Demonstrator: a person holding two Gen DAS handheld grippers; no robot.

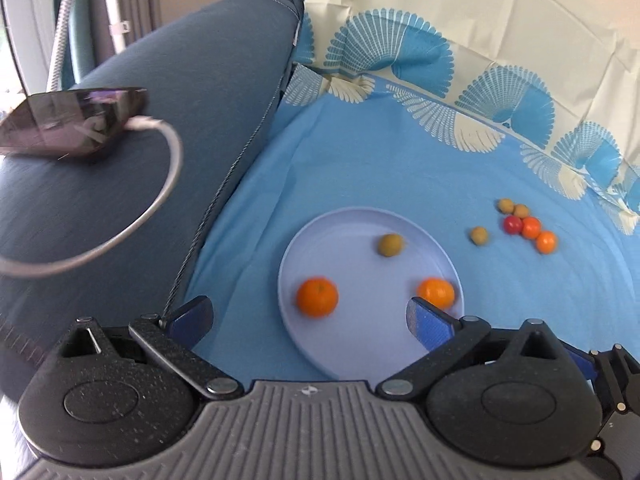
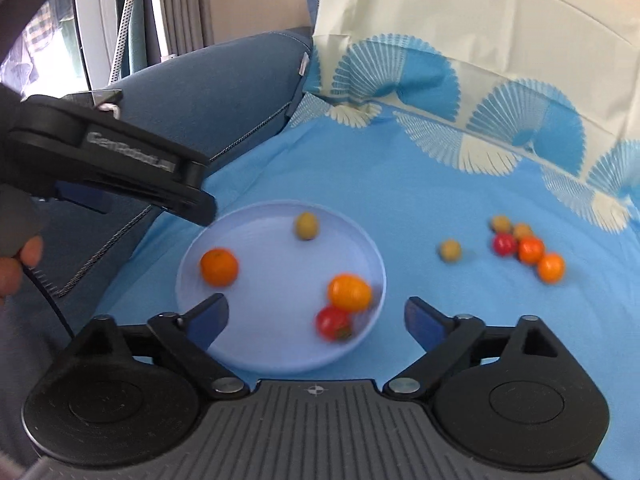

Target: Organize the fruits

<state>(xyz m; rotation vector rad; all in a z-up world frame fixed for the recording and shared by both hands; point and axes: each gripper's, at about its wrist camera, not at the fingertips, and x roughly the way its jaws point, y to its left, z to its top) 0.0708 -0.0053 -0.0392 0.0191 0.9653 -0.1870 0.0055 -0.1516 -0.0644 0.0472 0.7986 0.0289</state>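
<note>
Red fruit (image 2: 334,322) on plate (image 2: 280,352) blurred, perhaps a tomato.

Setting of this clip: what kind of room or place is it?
Probably a home living area: a blue upholstered sofa armrest beside a surface draped in a blue patterned cloth, with a plate of fruit on it and curtains behind.

Only one readable bit: raised lettering "GenRobot.AI", blurred at its end, on side of left gripper (image 2: 160,188), seen in right wrist view. Small crosshair mark on grey housing (image 2: 316,390) of each gripper; no other text/nos.
</note>
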